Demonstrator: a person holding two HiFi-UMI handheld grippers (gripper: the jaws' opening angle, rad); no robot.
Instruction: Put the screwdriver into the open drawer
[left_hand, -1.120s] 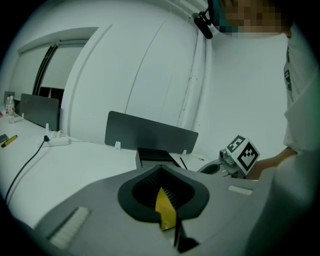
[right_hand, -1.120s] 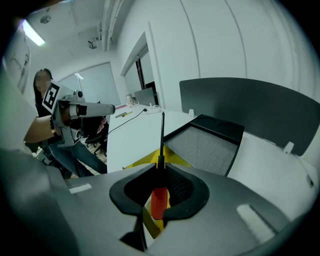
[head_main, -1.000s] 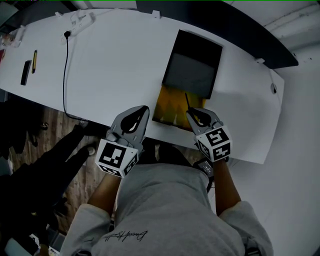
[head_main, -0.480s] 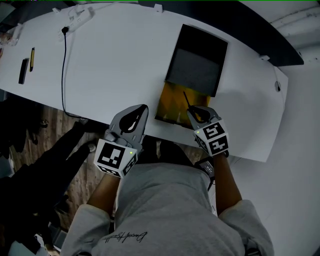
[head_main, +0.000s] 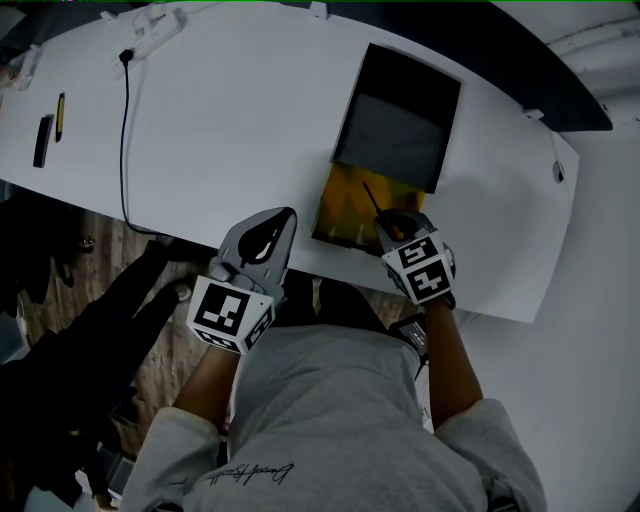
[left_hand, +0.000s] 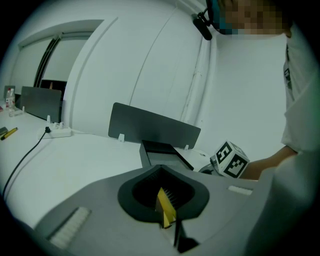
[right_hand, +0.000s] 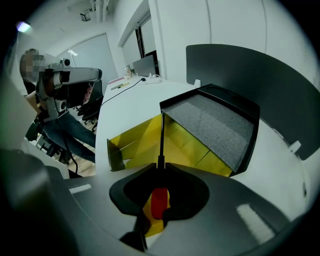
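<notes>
Placing step, screwdriver over the drawer. The right gripper (head_main: 392, 229) (right_hand: 161, 169) is clenched on the screwdriver (head_main: 371, 198) (right_hand: 161, 135). Its jaws pinch the tool where the red handle meets the thin dark shaft, and the handle lies back inside the gripper body. The tool hangs in the air above the near end of the open drawer (head_main: 343, 208) (right_hand: 142, 142), whose yellow inside shows beneath the shaft; it does not appear to touch the drawer.

The drawer juts towards the person from a dark cabinet (head_main: 402, 112) on the white table (head_main: 230, 120). The left gripper (head_main: 284, 221) (left_hand: 161, 169) has its jaws together on nothing and rests idle near the table's near edge, beside the drawer and apart from it.

Orientation: the long axis runs roughly along the drawer's length, handle towards the person and tip towards the cabinet, slanting downward into the drawer.

Next move, as judged: bring the tool down until it lies along the drawer floor, clear of the side walls and of the cabinet's front edge, then part the jaws.
</notes>
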